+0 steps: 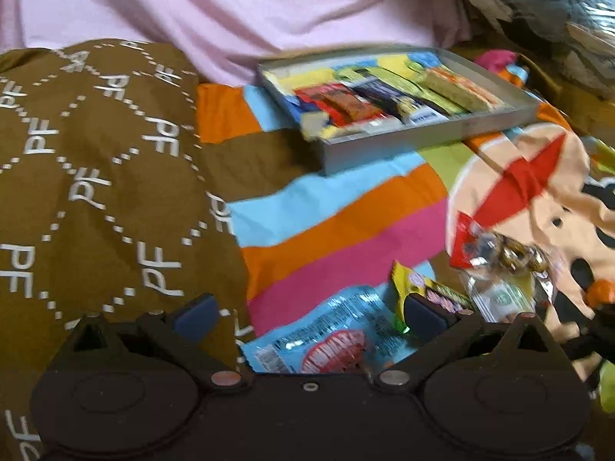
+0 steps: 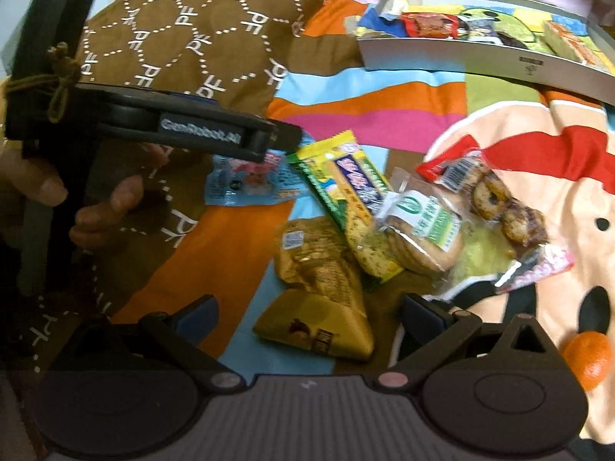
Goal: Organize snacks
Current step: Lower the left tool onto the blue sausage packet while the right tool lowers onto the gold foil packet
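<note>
- Left wrist view: the left gripper (image 1: 307, 313) hangs with its fingers spread wide and nothing between them. The blue packet (image 1: 326, 342) lies right below the gap, touching neither pad, so it is the nearest loose snack to this hand.
- The blue packet's long axis seems to run across the gap, roughly from one finger towards the other; motion blur hides its far edge.
- Just right of it, the yellow-green bar (image 1: 426, 288) sits beside the right-hand finger, and the clear cookie pack (image 1: 499, 265) lies further right.
- The grey tray (image 1: 430, 138), already holding a row of wrapped bars laid side by side, stands well ahead and slightly right on the striped blanket (image 1: 338, 226).
- Right wrist view: the right gripper (image 2: 307, 315) is also wide open and empty. The tan wedge packet (image 2: 319, 315) lies straight ahead between the fingers, its long axis running away from the camera and leaning left, broad end nearest.
- Beyond it the yellow-green bar (image 2: 346, 192) points up-left to down-right, overlapped by the round biscuit pack (image 2: 419, 226).
- The left gripper (image 2: 269, 142) reaches in from the left, its tips over the blue packet (image 2: 250, 184).
- My judgement: each hand takes the snack nearest it.
- An orange fruit (image 2: 590, 359) rests at the right.
</note>
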The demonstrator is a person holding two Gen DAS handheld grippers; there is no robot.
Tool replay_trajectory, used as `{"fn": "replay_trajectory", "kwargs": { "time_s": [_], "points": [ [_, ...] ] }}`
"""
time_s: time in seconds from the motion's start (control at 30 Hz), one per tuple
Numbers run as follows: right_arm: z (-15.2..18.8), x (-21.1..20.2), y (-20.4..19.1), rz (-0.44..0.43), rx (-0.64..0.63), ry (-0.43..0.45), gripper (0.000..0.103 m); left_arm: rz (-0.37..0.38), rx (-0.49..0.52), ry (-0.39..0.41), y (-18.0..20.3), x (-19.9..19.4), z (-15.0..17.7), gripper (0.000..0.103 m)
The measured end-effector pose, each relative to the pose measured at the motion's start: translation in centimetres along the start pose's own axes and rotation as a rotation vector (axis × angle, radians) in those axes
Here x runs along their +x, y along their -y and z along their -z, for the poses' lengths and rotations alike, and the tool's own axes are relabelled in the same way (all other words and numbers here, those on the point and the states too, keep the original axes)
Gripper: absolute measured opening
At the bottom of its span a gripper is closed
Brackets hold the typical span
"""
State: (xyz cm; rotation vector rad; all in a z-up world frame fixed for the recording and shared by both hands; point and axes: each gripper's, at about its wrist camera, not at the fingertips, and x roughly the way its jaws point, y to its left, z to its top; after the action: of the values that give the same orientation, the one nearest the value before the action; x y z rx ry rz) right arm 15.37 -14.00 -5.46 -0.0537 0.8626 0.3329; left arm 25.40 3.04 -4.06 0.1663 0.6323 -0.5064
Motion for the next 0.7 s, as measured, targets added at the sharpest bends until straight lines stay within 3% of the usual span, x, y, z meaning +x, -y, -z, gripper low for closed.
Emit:
{"fn": "replay_trajectory", "kwargs": {
  "time_s": [0.23,0.4,0.7],
  "points": [
    [-0.5,0.9,0.2,-0.003,0.018,0.004,0.103,0.094,0.155,-0.04,0.3,0.8,0.5,0.102],
    [-0.6,1.6,-0.4,0.062,-0.01,0.031,0.099,0.145,0.229,-0.074,0.6,1.4,0.5,0.102],
    [-0.7,2.2,-0.9,0.109,-0.017,0.05,0.093,0.132,0.38,-0.104,1.3,2.5,1.2,0.102]
  ]
}}
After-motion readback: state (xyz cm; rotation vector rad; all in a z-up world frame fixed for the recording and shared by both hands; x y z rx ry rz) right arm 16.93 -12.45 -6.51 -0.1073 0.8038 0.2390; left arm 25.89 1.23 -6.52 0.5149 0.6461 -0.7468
